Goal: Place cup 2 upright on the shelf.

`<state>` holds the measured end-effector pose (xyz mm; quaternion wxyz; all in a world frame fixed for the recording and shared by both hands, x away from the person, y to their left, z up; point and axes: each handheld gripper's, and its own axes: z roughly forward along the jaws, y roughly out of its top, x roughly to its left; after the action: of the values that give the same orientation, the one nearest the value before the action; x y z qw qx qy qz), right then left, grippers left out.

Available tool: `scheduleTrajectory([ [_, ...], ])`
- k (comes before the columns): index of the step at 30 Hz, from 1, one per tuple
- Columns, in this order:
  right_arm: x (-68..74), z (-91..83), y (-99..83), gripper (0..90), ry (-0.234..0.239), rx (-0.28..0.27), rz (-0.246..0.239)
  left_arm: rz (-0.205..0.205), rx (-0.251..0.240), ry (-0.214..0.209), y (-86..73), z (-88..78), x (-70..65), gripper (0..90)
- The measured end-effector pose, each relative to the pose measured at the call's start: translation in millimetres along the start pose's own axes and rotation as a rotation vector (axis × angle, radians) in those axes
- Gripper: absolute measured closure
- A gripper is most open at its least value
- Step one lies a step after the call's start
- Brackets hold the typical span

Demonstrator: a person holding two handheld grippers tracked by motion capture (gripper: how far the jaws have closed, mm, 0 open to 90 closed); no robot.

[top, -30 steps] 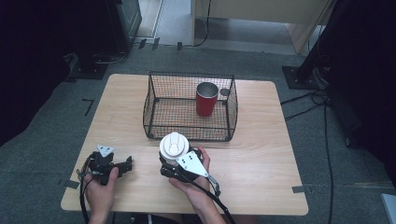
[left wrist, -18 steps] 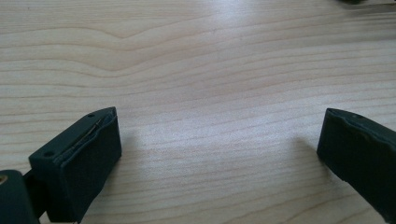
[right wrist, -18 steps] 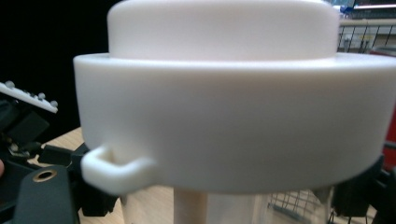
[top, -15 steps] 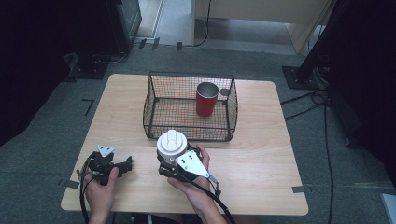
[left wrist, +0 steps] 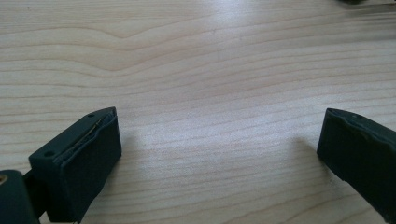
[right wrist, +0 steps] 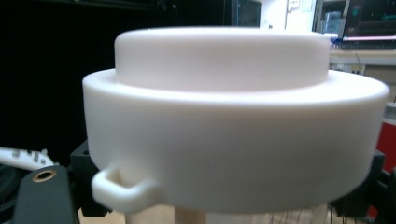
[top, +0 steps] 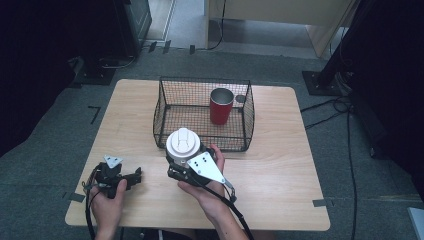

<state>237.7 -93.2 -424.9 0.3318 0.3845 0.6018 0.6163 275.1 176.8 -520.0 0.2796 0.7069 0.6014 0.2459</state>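
White plastic marks the lid of a cup [top: 183,142] held in the right claw [top: 186,159], which is closed tight on the cup below the lid rim, near the front middle of a light wooden surface [top: 280,150]. In the right gripper view the lid [right wrist: 233,112] sits very close to the camera, with a small tab at its lower left edge, and what lies under the lid is mostly hidden. Just behind the held cup stands a black wire basket [top: 202,112], its near wall right beside the lid and between the cup and the basket's inside. A red cup with a metal rim [top: 221,105] stands upright inside the basket, toward its back right part. The left claw [top: 131,177] lies low at the front left of the surface, held by the person's left hand [top: 107,196], well apart from the basket and the white cup. In the left gripper view its two black jaws stand wide apart over bare wood grain with nothing between them. Dark grey floor [top: 65,135] surrounds the surface, with cables [top: 345,107] on its right side.
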Motion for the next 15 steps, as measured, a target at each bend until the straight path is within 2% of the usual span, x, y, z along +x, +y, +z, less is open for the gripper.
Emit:
scheduleTrajectory([
  [15, 1.6, 18.8, 37.1, 15.6, 0.018, -0.078, -0.029, 0.000, 0.001, 0.000, 0.0, -0.1, 0.0, 0.4],
])
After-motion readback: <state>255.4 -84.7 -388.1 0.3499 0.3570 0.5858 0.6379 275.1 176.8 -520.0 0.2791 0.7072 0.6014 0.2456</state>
